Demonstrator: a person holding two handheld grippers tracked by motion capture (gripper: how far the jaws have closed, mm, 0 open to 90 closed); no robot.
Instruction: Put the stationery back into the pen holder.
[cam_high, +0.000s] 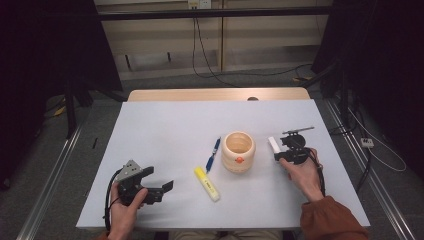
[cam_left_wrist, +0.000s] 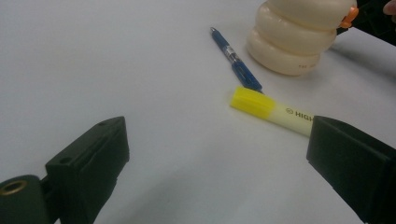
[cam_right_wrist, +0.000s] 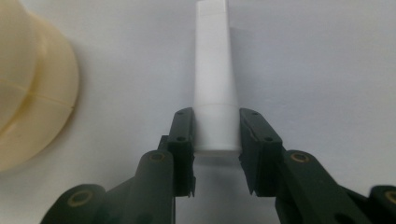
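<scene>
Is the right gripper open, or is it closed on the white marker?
Closed on it. The right gripper has its jaws pressed against both sides of the white marker, beside the cream pot.

Items counted on the white table (cam_high: 165, 125): one cream-coloured ribbed round holder (cam_high: 238, 151) with an orange mark on its side; one blue ballpoint pen (cam_high: 213, 154); one yellow highlighter marker (cam_high: 207, 184); one white cylindrical marker (cam_high: 274, 145). Pens and markers together: three. Black two-jaw hand-held grippers: two, the left gripper (cam_high: 161, 189) and the right gripper (cam_high: 278, 154).
</scene>
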